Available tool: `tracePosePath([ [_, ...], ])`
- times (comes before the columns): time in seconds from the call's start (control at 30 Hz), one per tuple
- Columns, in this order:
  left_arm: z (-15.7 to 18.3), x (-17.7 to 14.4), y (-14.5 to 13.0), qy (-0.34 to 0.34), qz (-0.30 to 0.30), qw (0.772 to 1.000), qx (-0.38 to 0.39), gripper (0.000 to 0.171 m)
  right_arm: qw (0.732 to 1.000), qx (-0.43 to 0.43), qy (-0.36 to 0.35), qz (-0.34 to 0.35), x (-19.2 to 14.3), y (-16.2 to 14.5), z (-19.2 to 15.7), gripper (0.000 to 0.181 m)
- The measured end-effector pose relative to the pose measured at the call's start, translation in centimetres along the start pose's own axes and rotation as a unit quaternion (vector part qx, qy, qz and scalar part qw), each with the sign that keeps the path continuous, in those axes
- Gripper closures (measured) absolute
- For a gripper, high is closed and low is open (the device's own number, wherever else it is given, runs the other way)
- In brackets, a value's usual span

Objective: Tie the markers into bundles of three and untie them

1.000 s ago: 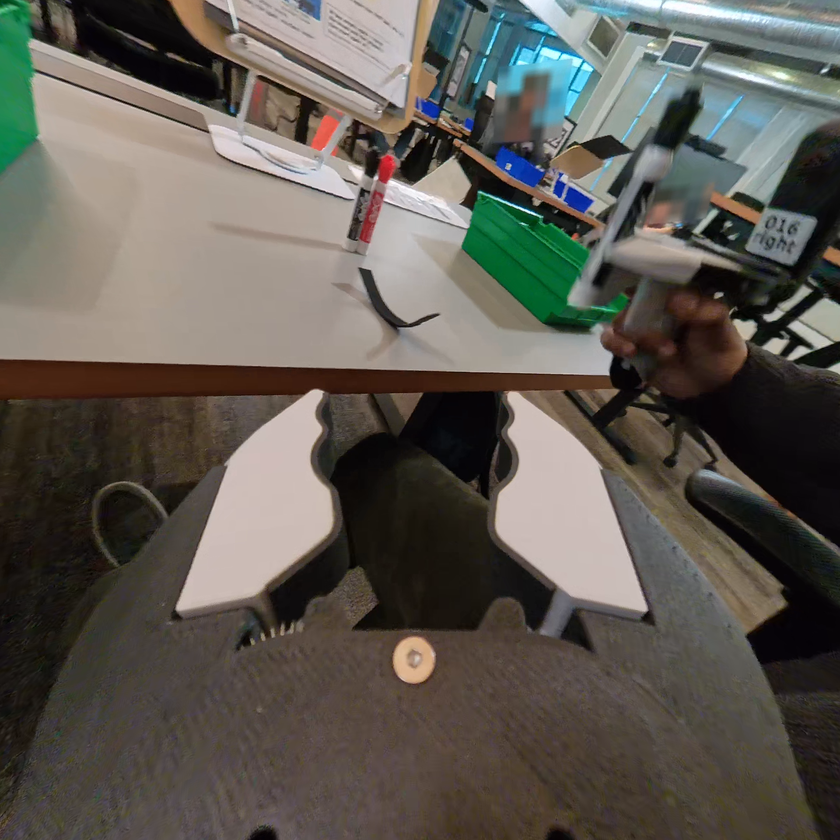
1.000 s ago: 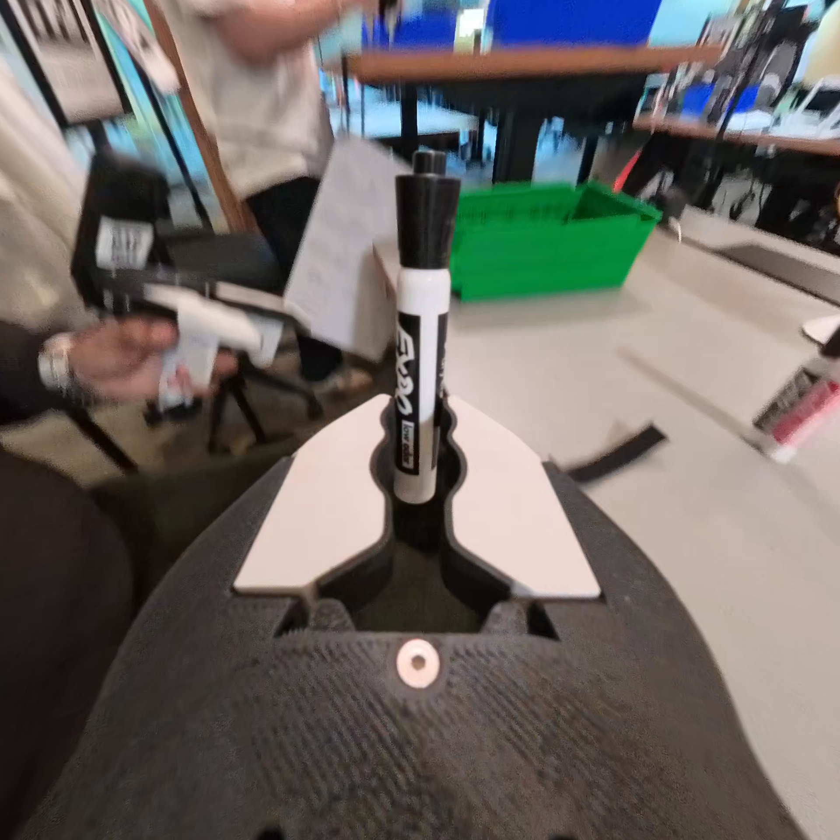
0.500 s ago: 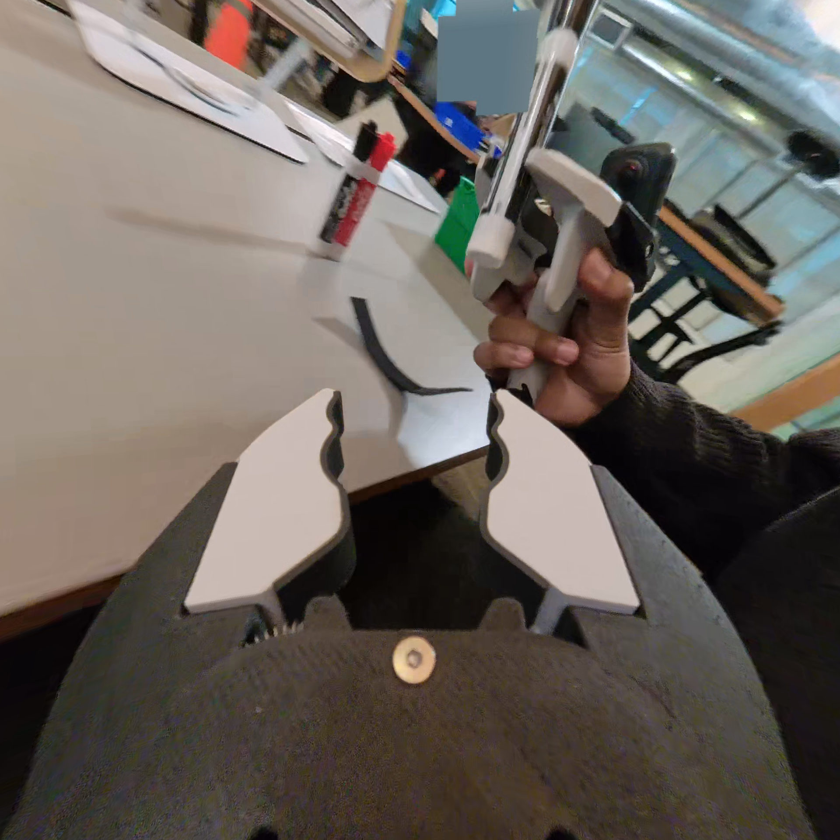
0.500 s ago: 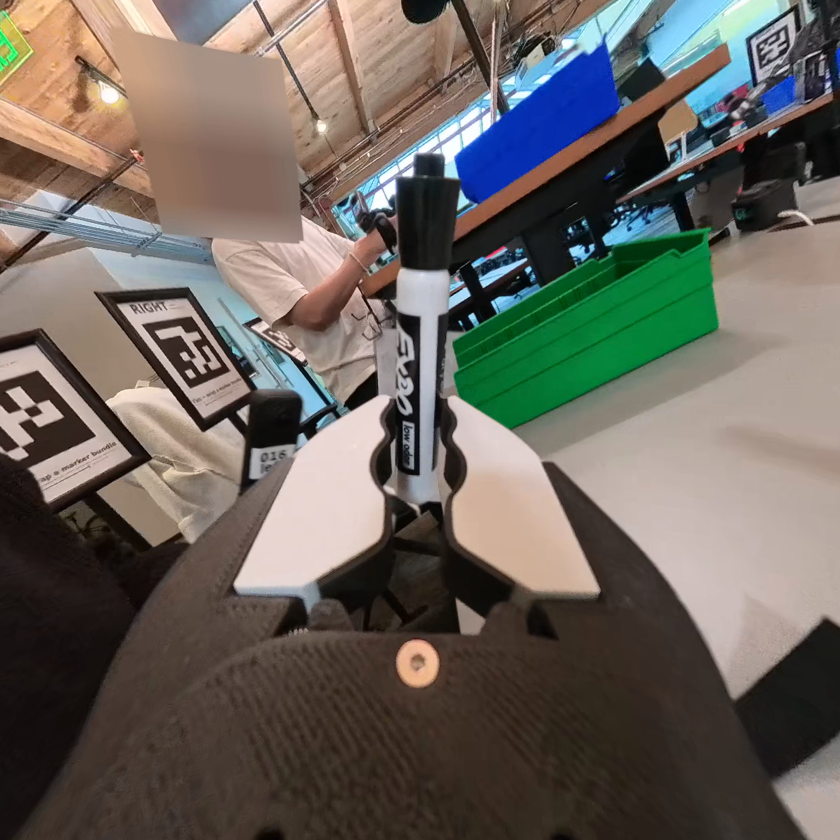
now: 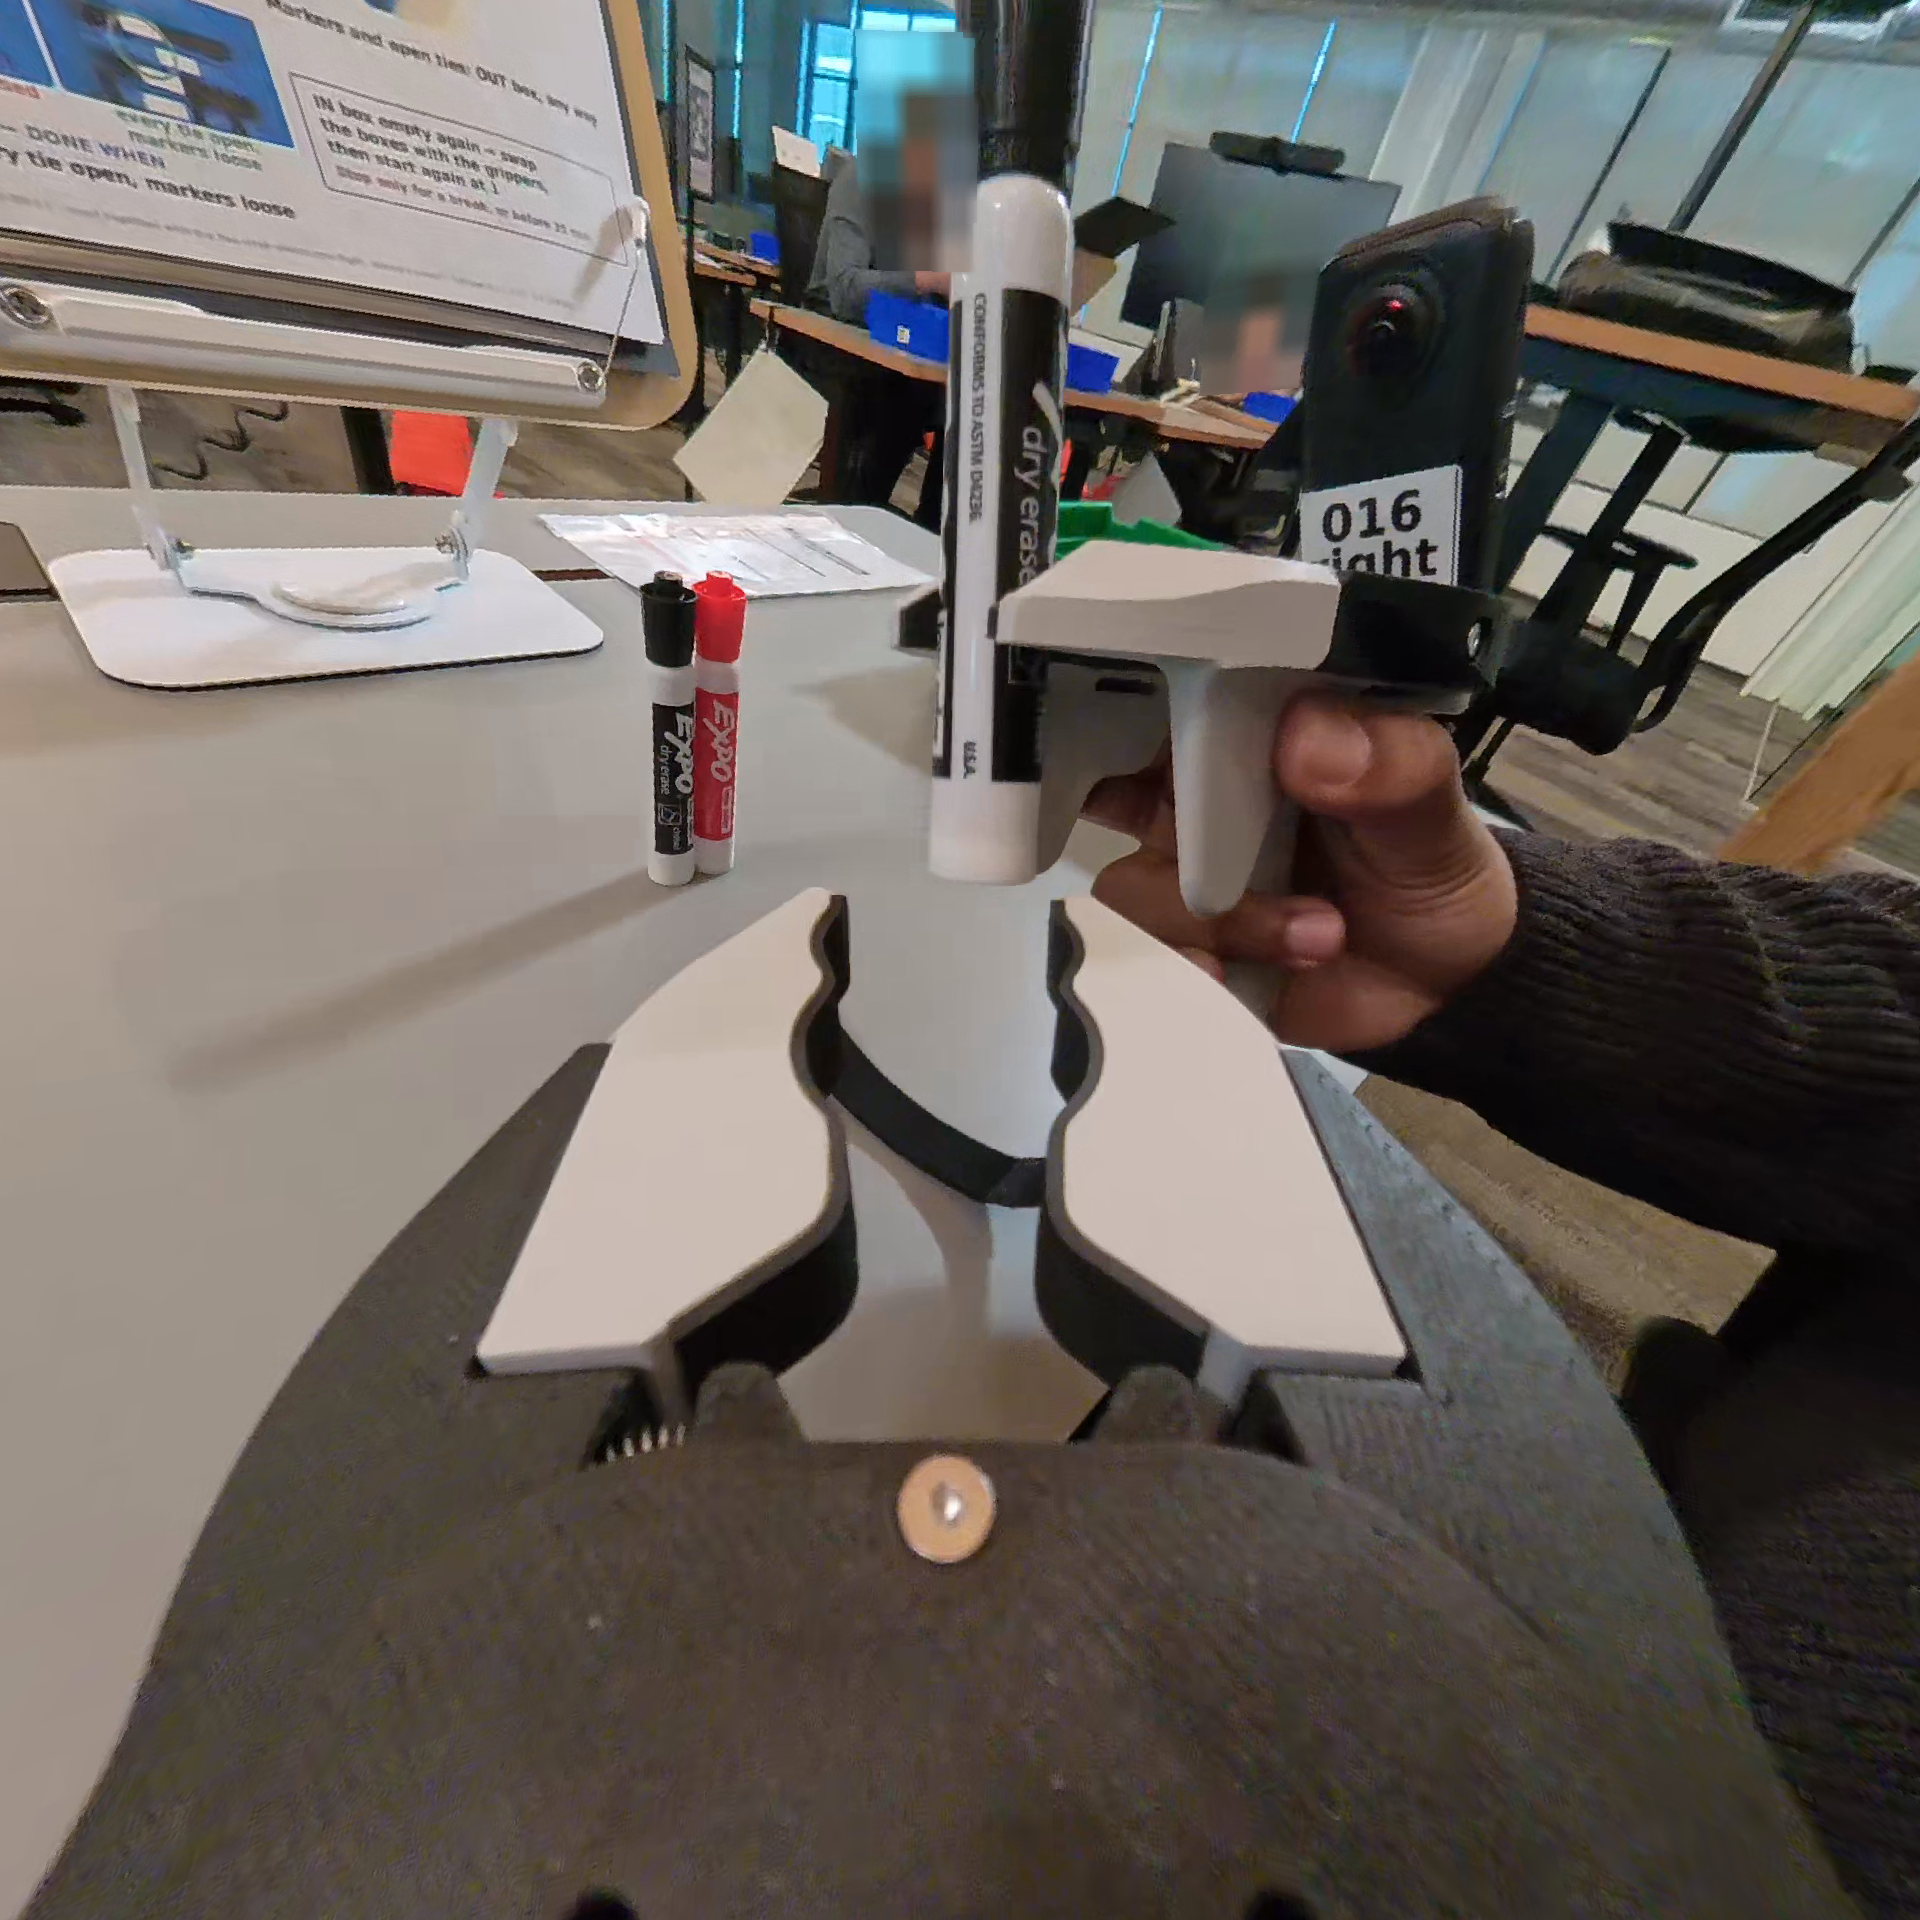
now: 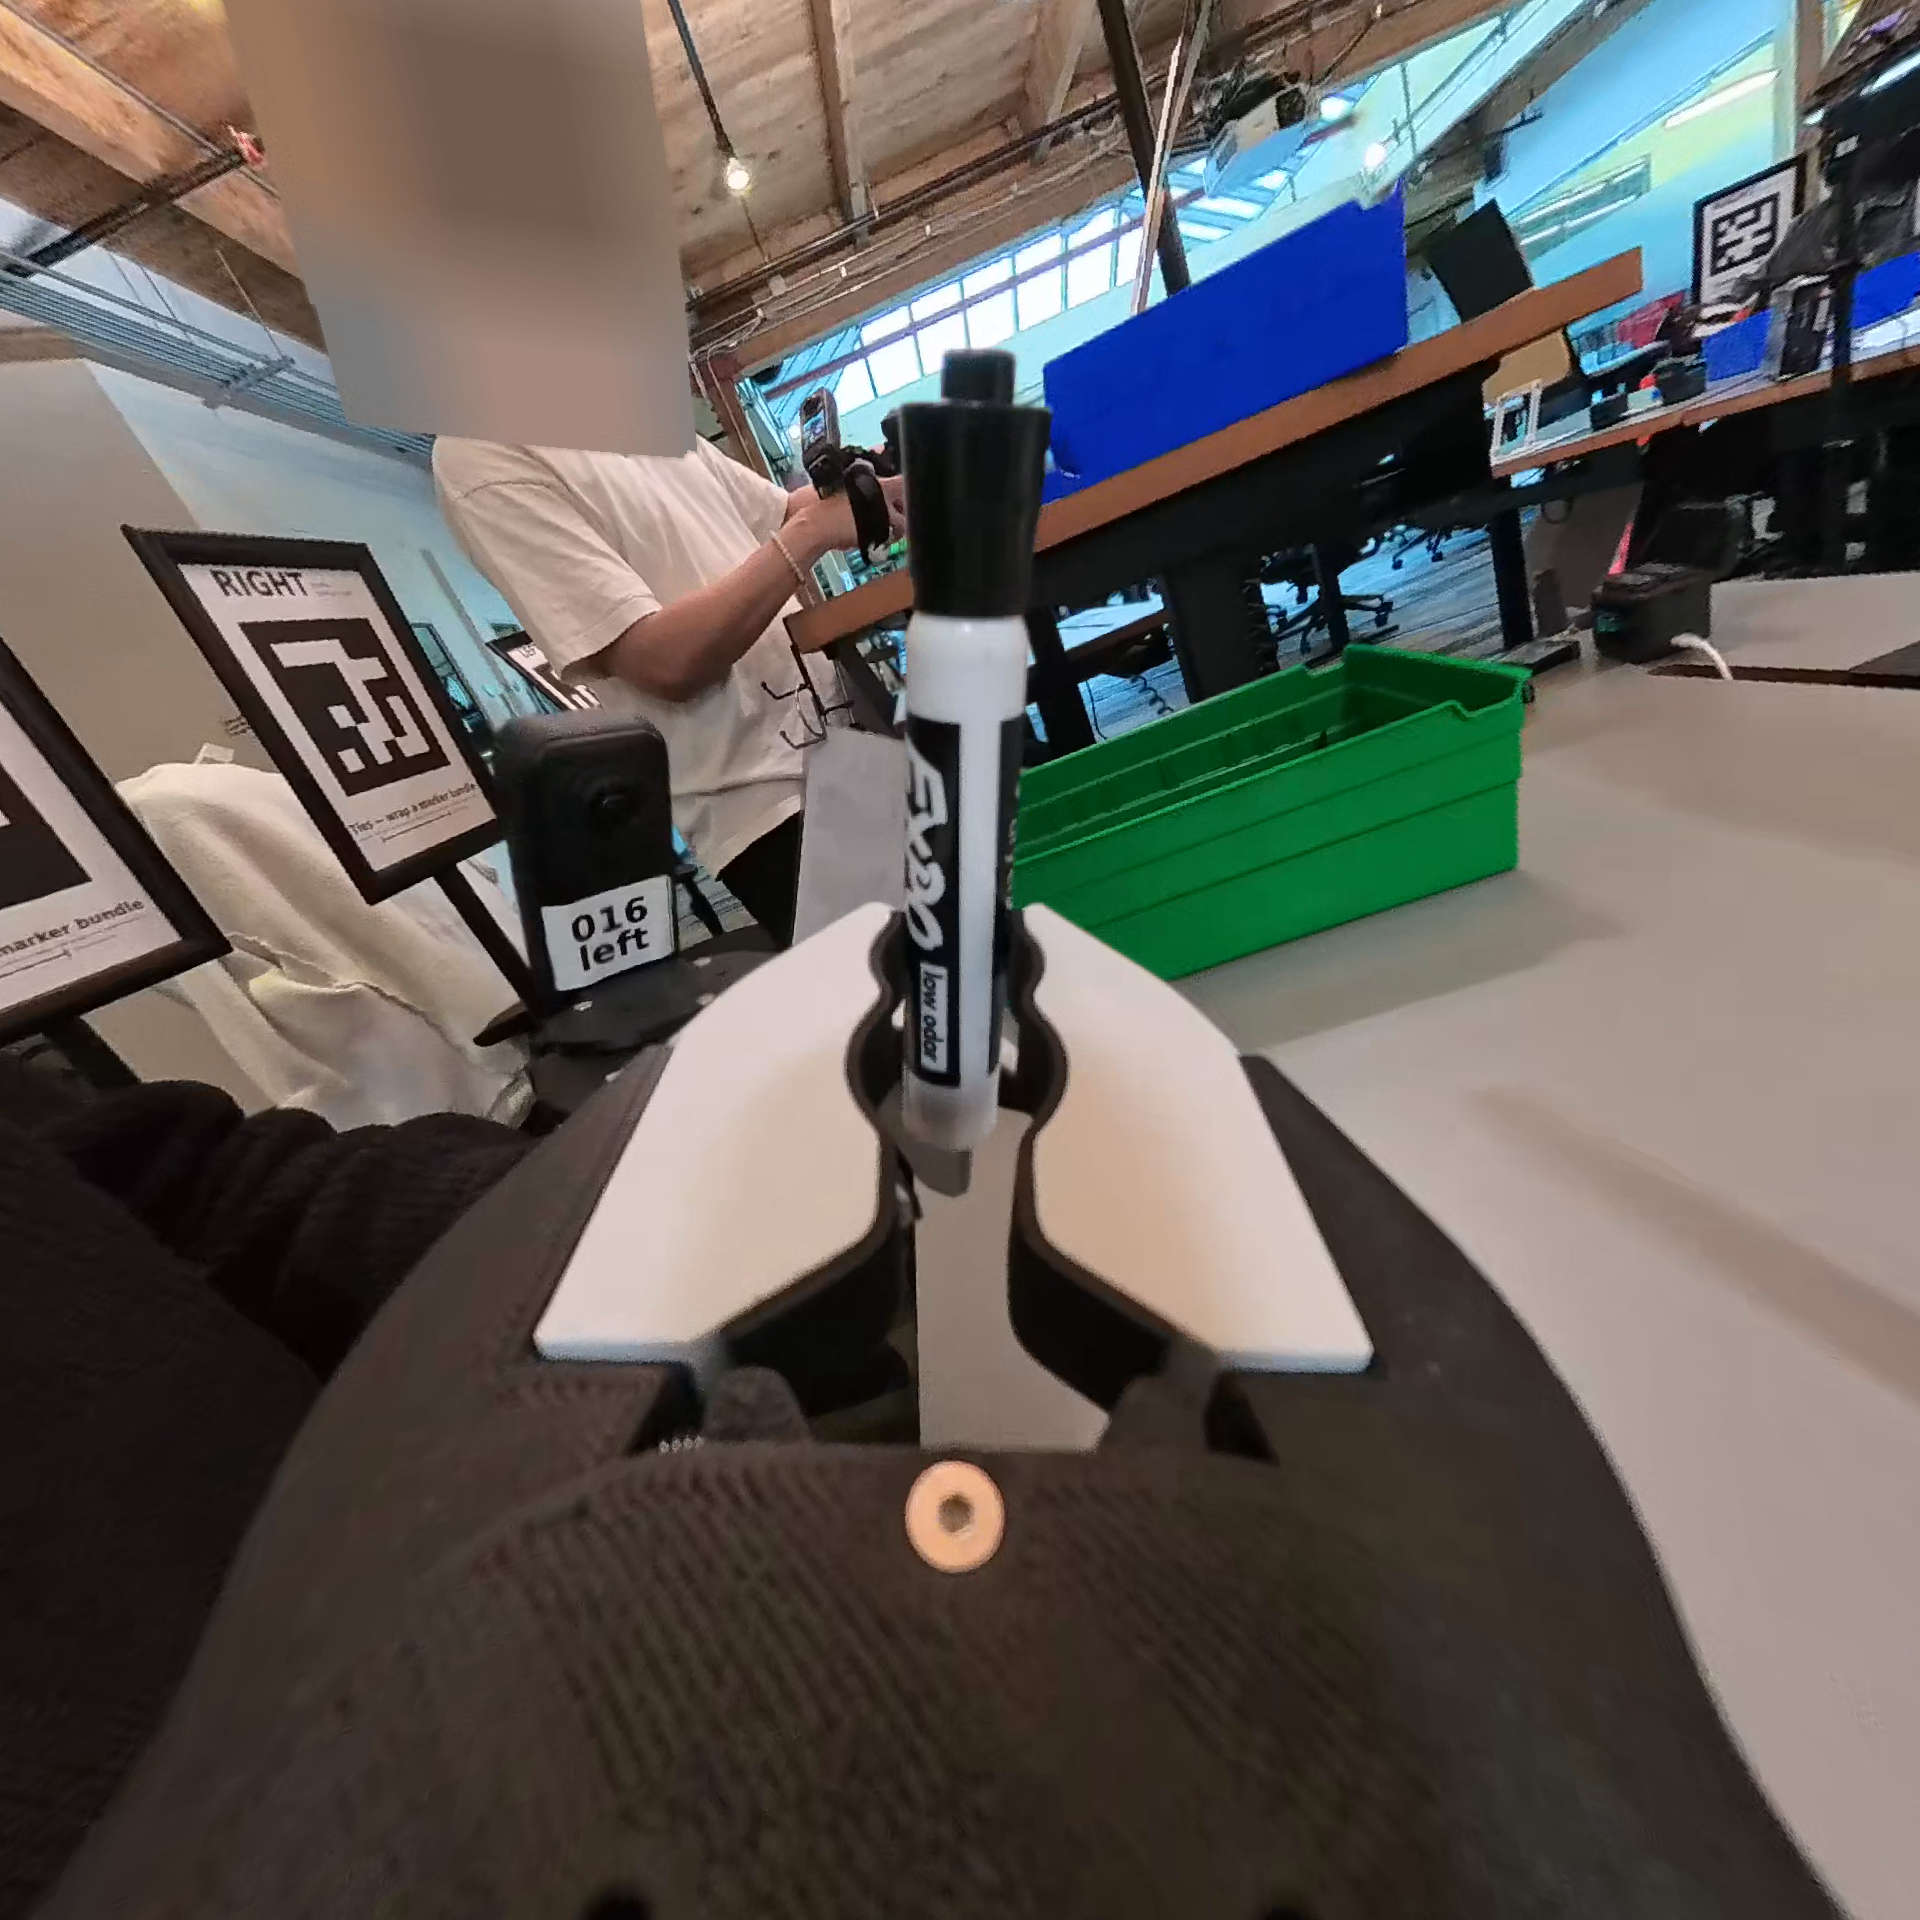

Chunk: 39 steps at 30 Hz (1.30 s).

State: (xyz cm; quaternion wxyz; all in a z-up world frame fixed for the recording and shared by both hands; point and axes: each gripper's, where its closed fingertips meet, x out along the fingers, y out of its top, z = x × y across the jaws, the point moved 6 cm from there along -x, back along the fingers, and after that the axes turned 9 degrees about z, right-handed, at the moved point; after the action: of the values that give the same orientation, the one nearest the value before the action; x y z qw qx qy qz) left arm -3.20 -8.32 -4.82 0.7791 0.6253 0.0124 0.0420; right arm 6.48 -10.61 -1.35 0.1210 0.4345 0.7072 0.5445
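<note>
My right gripper (image 6: pixel 956 935) is shut on a black-capped white marker (image 6: pixel 961 831), held upright just above the grey table (image 6: pixel 1662 987). In the left wrist view that marker (image 5: pixel 1003 520) hangs right in front of my left gripper (image 5: pixel 945 914), which is open and empty. A black strap (image 5: pixel 925 1132) lies on the table between the left fingers. A black marker (image 5: pixel 670 727) and a red marker (image 5: pixel 717 727) stand upright side by side, farther back to the left. The right gripper (image 5: pixel 1143 623) comes in from the right, in a hand.
A white document stand (image 5: pixel 312 603) with a printed sheet stands at the back left. A green bin (image 6: pixel 1299 790) sits on the table beyond the held marker. A person in a white shirt (image 6: pixel 623 582) stands past the table edge, beside framed signs (image 6: pixel 332 707). Spacing between my two grippers at the tips: around 5 centimetres.
My left gripper rose from below the table edge to over the table, with the strap now between its fingers. My right gripper brought the upright marker in close in front of it.
</note>
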Motion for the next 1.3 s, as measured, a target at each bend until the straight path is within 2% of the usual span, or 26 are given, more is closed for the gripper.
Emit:
tracePosePath([
  [0.2,0.5,-0.4,-0.6,-0.013,-0.012,1.0,0.021,0.151,1.0,0.01,0.014,0.005,-0.1,-1.2,-0.4,0.163],
  [0.3,0.8,-0.3,-1.0,-0.025,-0.024,0.999,0.026,0.134,1.0,-0.007,0.019,0.001,0.2,-1.6,-0.8,0.163],
  [0.37,0.7,-0.2,-1.4,-0.022,-0.036,0.999,0.027,0.131,0.999,-0.023,0.031,-0.004,0.5,-1.9,-1.3,0.163],
  [0.47,0.5,-0.5,-0.9,-0.02,-0.018,1.0,0.016,0.147,0.999,-0.032,0.031,-0.015,1.0,-2.5,-1.5,0.163],
  [0.53,0.2,-0.7,-0.7,-0.024,-0.015,1.0,0.003,0.151,0.999,-0.03,0.035,-0.021,1.1,-2.9,-1.5,0.162],
  [0.77,-0.4,-0.5,-1.2,-0.034,-0.073,0.997,0.017,0.15,0.998,-0.037,0.027,-0.044,0.6,-3.1,-0.6,0.161],
  [0.87,-0.9,-0.6,-1.6,-0.027,-0.098,0.994,0.037,0.15,0.999,-0.036,0.003,-0.029,-0.1,-2.0,0.5,0.145],
  [1.1,-1.8,-0.7,-3.5,-0.019,-0.199,0.972,0.12,0.15,0.999,-0.013,-0.033,-0.013,-2.1,0.2,2.7,0.143],
  [1.13,-1.9,-0.7,-3.6,-0.017,-0.205,0.971,0.125,0.15,0.999,-0.007,-0.034,-0.025,-2.2,0.0,3.0,0.144],
  [1.2,-2.1,-0.6,-3.7,-0.014,-0.21,0.97,0.125,0.15,0.998,0.005,-0.036,-0.05,-2.3,-0.3,3.3,0.16],
  [1.3,-2.4,-0.7,-3.8,-0.01,-0.204,0.972,0.12,0.15,0.997,0.03,-0.04,-0.054,-2.2,-0.5,3.6,0.16],
])
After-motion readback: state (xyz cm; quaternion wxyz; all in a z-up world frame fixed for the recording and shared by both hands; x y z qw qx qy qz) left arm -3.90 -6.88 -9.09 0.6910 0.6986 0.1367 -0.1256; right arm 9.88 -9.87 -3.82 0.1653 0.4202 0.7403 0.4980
